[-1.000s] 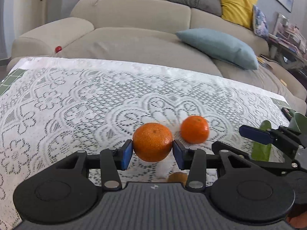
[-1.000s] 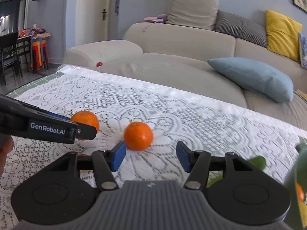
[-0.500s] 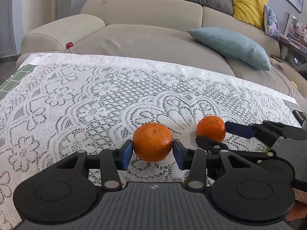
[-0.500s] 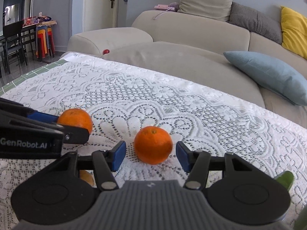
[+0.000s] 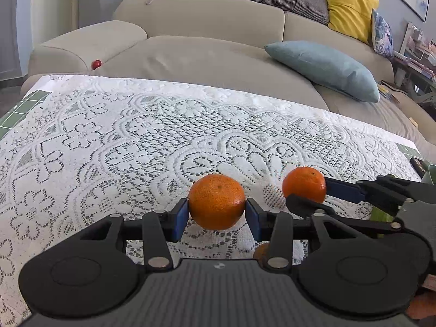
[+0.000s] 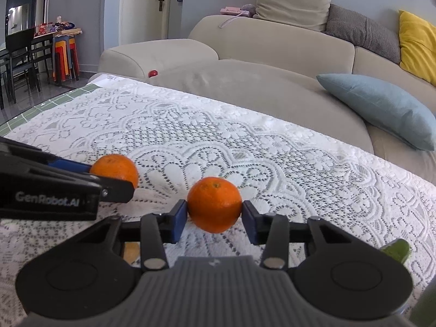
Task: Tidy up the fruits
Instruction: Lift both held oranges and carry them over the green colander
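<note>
Looking through the left wrist view first: we see the left gripper [image 5: 217, 215] clamped on a rough-skinned orange [image 5: 217, 201] at lower centre, a blue pad pressed to each flank.
Left view, second fruit: a smoother orange [image 5: 304, 184] sits to the right, between the fingers of the right gripper [image 5: 306, 194], which enters from the right edge.
Left view, key relation: our two grippers are side by side, each with its own fruit dead ahead; a round fruit has no long axis to line up with.
Left view, surface: a white lace tablecloth [image 5: 136, 141] covers the table; a beige sofa [image 5: 201, 49] with a blue cushion [image 5: 324, 68] fills the upper frame.
Right wrist view, grip: our right gripper [image 6: 214, 215] has just been closing, and its pads now touch both sides of the smoother orange [image 6: 214, 204] at lower centre.
Right view, neighbour: the left gripper [image 6: 114, 177] reaches in from the left edge with the rough-skinned orange [image 6: 115, 169].
Right view, extras: a green fruit [image 6: 395, 252] peeks out at lower right; we cannot tell what kind.
Judgement: we think both fruits are ready to lift, and no container shows in either view.
</note>
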`<state>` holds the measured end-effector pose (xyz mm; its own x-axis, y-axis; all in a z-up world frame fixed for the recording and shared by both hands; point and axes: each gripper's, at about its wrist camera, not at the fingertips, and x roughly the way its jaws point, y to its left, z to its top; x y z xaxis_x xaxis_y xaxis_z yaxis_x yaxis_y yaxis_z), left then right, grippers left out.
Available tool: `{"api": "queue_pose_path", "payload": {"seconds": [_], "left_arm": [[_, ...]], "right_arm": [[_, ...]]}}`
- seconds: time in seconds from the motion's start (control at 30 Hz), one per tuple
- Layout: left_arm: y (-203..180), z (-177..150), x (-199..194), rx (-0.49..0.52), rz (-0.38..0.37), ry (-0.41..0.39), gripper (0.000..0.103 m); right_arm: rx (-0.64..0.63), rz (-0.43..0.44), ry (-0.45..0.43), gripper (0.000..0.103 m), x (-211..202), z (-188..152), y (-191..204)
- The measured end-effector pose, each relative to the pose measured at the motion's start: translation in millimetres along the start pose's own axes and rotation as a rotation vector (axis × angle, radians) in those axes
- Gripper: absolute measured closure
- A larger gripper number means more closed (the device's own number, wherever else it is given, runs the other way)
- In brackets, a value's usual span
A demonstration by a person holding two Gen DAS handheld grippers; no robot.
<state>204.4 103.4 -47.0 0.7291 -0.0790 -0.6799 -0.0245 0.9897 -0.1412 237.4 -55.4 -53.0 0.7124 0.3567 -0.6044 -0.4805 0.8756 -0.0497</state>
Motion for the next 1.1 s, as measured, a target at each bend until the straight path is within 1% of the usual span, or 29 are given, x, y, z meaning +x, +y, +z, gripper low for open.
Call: {"api": "queue_pose_path", "payload": {"seconds": [0.17, 0.33, 0.53, 0.7, 0.87, 1.1], "left_arm": [[-6.2, -6.2, -9.8, 0.015, -0.005, -0.001, 0.052], [-16.4, -11.2, -22.4, 0.044, 0.021, 0.0, 0.052], [-31.0, -16.9, -37.5, 0.065, 0.02, -0.009, 0.052], [-52.6, -19.2, -51.4, 0.101, -0.013, -0.022, 0.052], [-80.5, -19.2, -62.3, 0.135, -0.059, -0.019, 0.052], [-118.4, -23.2, -70.1, 0.178, -0.112, -0.011, 0.052]], "right_arm": [[-0.017, -0.011, 0.0, 0.062, -21.8, -0.4, 2.2], [-0.022, -0.017, -0.005, 0.062, -46.7, -7.0, 2.0], [-0.023, -0.03, -0.036, 0.062, -81.6, -17.8, -1.8], [-0.019, -0.032, -0.057, 0.062, -113.4, -28.3, -10.1], [-0.062, -0.051, -0.059, 0.062, -141.1, -37.2, -19.1], [-0.083, -0.088, -0.047, 0.062, -177.0, -49.2, -51.8]]}}
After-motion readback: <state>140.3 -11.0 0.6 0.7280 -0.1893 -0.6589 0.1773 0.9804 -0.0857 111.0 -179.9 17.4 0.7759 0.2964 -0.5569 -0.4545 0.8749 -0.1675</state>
